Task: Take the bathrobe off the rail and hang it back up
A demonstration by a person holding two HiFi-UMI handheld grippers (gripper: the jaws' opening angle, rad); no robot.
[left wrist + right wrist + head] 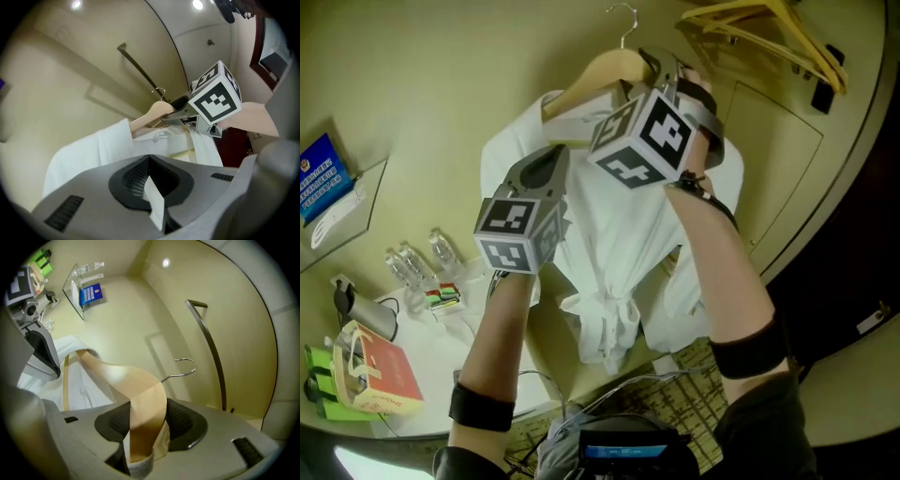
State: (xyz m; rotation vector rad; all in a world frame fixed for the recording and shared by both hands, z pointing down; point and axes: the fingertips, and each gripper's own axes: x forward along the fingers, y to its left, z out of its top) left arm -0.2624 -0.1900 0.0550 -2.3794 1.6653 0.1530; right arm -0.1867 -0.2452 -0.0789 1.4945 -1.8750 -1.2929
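Near the rail [208, 343], the right hand-held gripper [145, 423] clamps the hanger [122, 376] while the left hand-held gripper [150, 183] pinches the bathrobe [93, 150].

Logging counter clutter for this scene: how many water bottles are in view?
3. All stand close together on the counter at the head view's left: left bottle, middle bottle, right bottle. Others may be hidden.
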